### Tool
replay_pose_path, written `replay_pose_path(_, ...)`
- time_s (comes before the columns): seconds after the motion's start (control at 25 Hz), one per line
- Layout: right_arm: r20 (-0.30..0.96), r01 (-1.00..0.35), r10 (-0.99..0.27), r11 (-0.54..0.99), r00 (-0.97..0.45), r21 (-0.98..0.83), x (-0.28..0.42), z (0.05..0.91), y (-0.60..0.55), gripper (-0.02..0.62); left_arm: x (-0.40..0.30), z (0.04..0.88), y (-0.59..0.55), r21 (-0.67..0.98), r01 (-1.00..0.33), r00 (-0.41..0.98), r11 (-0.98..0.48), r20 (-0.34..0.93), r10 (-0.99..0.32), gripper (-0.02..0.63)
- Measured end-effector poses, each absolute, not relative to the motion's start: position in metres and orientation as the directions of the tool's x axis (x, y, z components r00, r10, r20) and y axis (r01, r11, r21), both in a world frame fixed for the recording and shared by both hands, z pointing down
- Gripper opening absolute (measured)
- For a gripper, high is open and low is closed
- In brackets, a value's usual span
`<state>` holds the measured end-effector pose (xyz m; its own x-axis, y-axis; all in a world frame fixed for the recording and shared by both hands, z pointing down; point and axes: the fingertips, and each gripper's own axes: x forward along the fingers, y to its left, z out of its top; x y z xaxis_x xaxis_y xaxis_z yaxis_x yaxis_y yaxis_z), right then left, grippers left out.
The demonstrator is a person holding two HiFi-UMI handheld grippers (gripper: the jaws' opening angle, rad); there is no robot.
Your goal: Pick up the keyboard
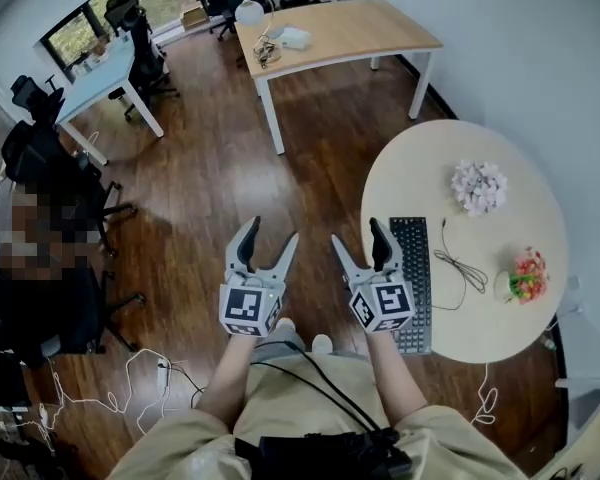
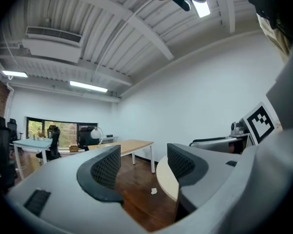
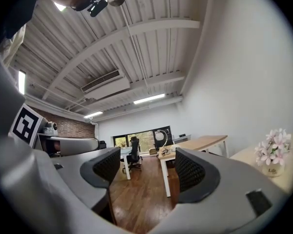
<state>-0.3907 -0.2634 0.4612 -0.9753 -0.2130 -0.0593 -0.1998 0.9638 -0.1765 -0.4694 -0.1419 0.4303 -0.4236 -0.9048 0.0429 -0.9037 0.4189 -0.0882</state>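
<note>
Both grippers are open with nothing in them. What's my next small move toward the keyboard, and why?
Probably tilt the right gripper downward and ease it to the right, over the keyboard on the round table. Its own view looks level across the room, fingers apart with only floor beyond them, so it isn't aimed at the keyboard. The left gripper is farther off, over the floor.

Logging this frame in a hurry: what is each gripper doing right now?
Left gripper: open, holding nothing.
Right gripper: open, holding nothing; keyboard not yet touched.
</note>
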Motion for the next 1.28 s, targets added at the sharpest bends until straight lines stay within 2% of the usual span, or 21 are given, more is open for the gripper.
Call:
replay_pose_path(0.12,-0.069,-0.283,-0.291,0.953,-0.954,-0.106,-0.373,0.459,-0.288,0.36,-0.464,0.438,-0.187,-0.122,-0.943,-0.315,0.308,0.039,-0.948,0.282)
replay_pose_path(0.32,-0.083,-0.486,-0.508,0.852,-0.858,-0.195,-0.321,0.468,-0.356,0.36,-0.431,0.454,-0.285,-0.12,-0.992,-0.057,0.049,0.065,-0.996,0.282)
replay_pose_path(0.52,-0.048,-0.738,-0.76,0.642,-0.648,-0.206,-0.241,0.48,-0.433,0.361,-0.377,0.464,-0.392,-0.094,-0.96,0.257,-0.265,0.089,-0.962,0.282)
replay_pose_path(0.64,-0.04,-0.83,-0.849,0.524,-0.527,-0.189,-0.207,0.476,-0.455,0.36,-0.354,0.46,-0.441,-0.081,-0.914,0.392,-0.398,0.083,-0.916,0.282)
replay_pose_path(0.96,0.029,-0.961,-0.976,0.205,-0.214,-0.188,-0.136,0.492,-0.465,0.36,-0.291,0.471,-0.512,-0.068,-0.727,0.676,-0.683,0.103,-0.73,0.282)
replay_pose_path(1.28,0.051,-0.984,-0.998,-0.045,0.037,-0.172,-0.099,0.495,-0.435,0.36,-0.266,0.497,-0.53,-0.044,-0.581,0.803,-0.813,0.132,-0.581,0.282)
